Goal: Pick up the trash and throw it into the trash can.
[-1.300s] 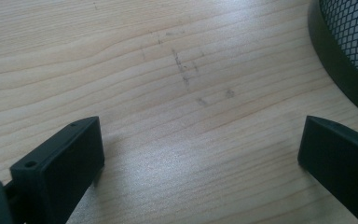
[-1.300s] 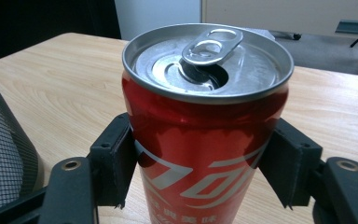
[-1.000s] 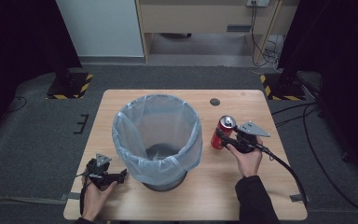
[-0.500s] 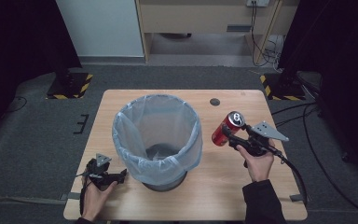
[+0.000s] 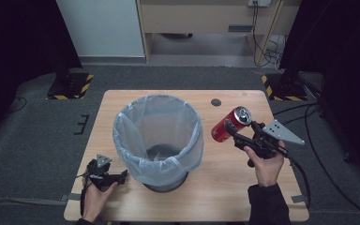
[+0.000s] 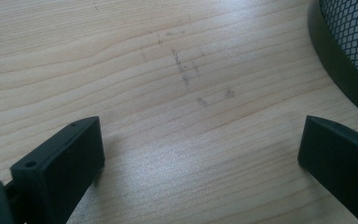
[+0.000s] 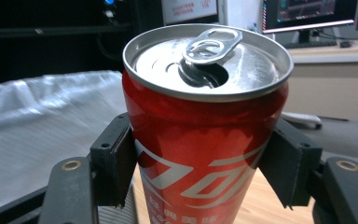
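The right gripper (image 5: 231, 131) clamps a red can (image 5: 230, 123); its own view shows the opened tab. The left gripper (image 5: 122, 176) rests wide apart beside the bin (image 5: 158, 136).

Left hand-held gripper (image 5: 122, 175) agape, right (image 5: 228, 127) clamped

This looks like a lab or test room set up for recording. A light wooden tabletop (image 5: 243, 187) stands alone on grey carpet (image 5: 37, 154), flanked by black stands on yellow-and-black striped bases (image 5: 70, 84). Black curtains (image 5: 14, 42) hang at both sides, loose cables (image 5: 267, 51) trail along the wall, and computer monitors (image 7: 307, 14) glow on a desk behind.
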